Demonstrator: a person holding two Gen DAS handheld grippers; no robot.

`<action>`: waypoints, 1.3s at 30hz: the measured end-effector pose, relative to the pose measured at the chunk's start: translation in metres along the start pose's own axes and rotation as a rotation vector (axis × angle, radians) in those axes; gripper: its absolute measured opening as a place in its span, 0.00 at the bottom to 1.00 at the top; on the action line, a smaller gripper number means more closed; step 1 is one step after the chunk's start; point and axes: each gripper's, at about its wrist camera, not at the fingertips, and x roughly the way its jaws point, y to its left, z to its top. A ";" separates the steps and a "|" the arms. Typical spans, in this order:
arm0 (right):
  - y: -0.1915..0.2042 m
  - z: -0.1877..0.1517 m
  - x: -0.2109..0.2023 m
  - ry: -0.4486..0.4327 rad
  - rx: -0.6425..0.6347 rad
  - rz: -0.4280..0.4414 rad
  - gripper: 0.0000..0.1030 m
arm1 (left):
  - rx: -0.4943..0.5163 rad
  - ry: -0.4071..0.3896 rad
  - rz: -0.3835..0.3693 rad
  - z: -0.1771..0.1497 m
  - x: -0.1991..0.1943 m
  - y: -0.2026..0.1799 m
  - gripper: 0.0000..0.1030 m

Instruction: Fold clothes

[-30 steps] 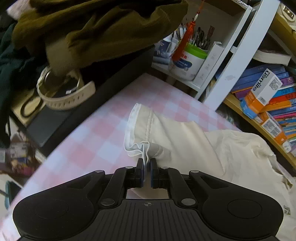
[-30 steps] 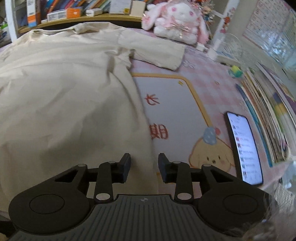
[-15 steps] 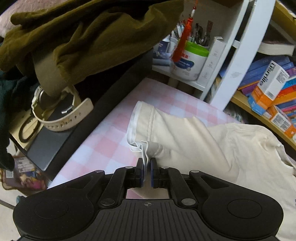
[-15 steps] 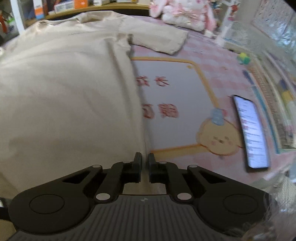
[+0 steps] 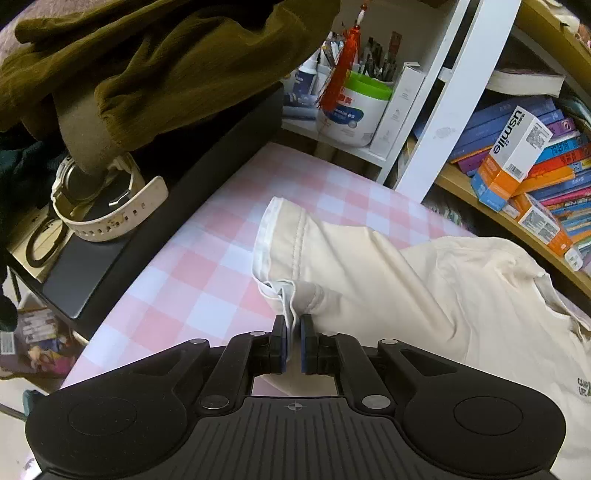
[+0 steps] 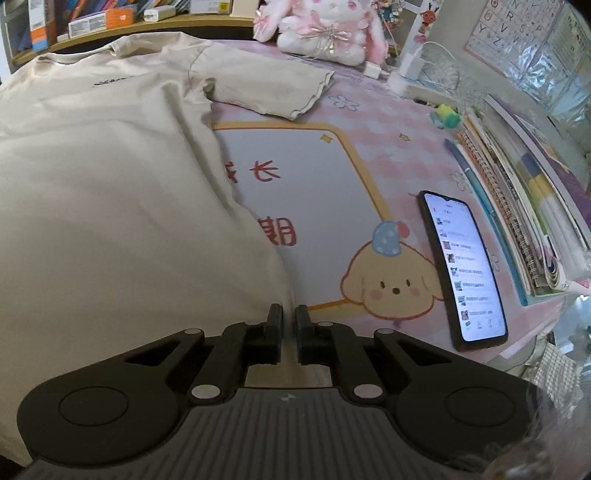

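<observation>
A cream T-shirt (image 6: 110,177) lies spread on the pink checked table (image 5: 207,266). My left gripper (image 5: 293,325) is shut on the hem of its left sleeve (image 5: 295,243), which is bunched and lifted at the pinch. My right gripper (image 6: 289,317) is shut on the shirt's lower right edge, pulling the cloth up into a ridge. The other sleeve (image 6: 273,88) lies flat at the far side. The shirt's collar (image 5: 554,291) shows at the right of the left wrist view.
A lit phone (image 6: 461,269) and stacked notebooks (image 6: 517,206) lie right of a puppy desk mat (image 6: 332,206). A plush rabbit (image 6: 325,29) sits at the back. Left are a black box (image 5: 110,236) with a watch (image 5: 107,206), olive clothes (image 5: 155,62), and bookshelves (image 5: 524,147).
My right gripper closed on the shirt's edge and lifted it. My left gripper kept its hold on the sleeve hem and shifted slightly.
</observation>
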 end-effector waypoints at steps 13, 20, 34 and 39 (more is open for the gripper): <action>0.010 -0.005 -0.011 0.025 0.003 0.059 0.07 | 0.034 -0.007 0.008 0.006 0.007 0.002 0.08; 0.018 0.000 -0.018 0.014 -0.034 0.051 0.17 | 0.116 -0.066 -0.013 -0.014 -0.036 -0.004 0.16; 0.116 0.079 -0.039 -0.224 -0.578 0.235 0.60 | 0.341 0.025 -0.305 -0.129 -0.095 -0.107 0.30; 0.133 0.119 -0.020 -0.304 -0.780 0.307 0.66 | 0.336 0.071 -0.300 -0.158 -0.103 -0.133 0.32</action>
